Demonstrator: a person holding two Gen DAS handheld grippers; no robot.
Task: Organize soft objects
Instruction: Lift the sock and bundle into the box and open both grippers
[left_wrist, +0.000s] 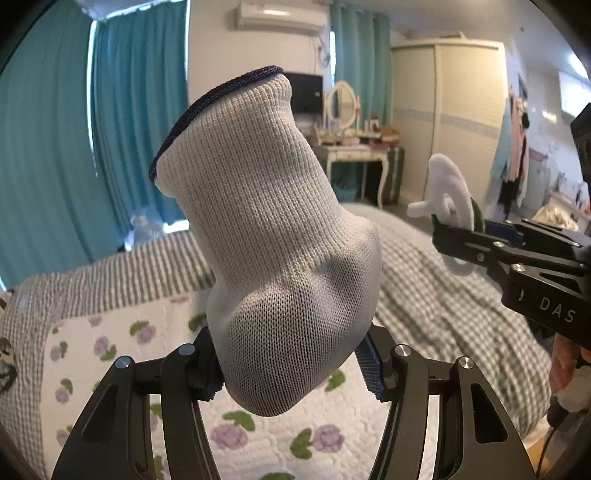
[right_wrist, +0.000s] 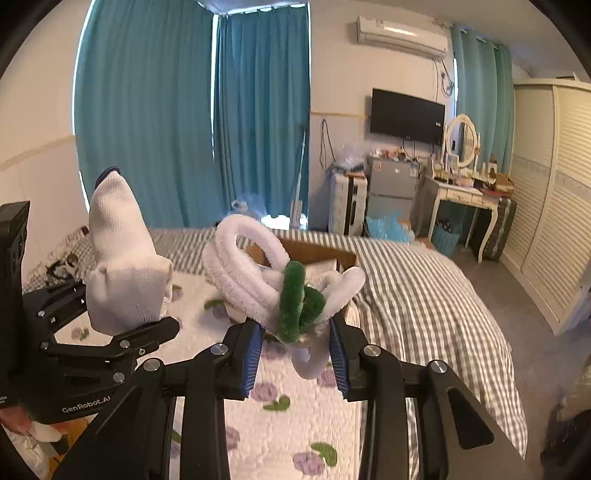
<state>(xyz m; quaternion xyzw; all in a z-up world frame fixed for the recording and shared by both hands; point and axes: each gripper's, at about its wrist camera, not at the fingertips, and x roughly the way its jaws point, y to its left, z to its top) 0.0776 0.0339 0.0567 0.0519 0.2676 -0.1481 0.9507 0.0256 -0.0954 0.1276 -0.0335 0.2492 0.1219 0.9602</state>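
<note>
My left gripper (left_wrist: 291, 362) is shut on a white knit glove (left_wrist: 266, 229) with a dark blue cuff, held upright above the bed; the gripper (right_wrist: 122, 321) and the glove (right_wrist: 122, 258) also show at the left of the right wrist view. My right gripper (right_wrist: 297, 347) is shut on a white and green fuzzy pipe-cleaner flower (right_wrist: 280, 284), held above the bed. That flower (left_wrist: 450, 195) and the right gripper (left_wrist: 461, 236) show at the right of the left wrist view. A brown cardboard box (right_wrist: 314, 254) sits on the bed behind the flower.
The bed has a floral quilt (right_wrist: 295, 424) over a grey gingham cover (right_wrist: 424, 295). Teal curtains (right_wrist: 166, 129) hang behind. A white dressing table (right_wrist: 461, 195), a small fridge (right_wrist: 391, 184) and a white wardrobe (right_wrist: 554, 203) stand at the right.
</note>
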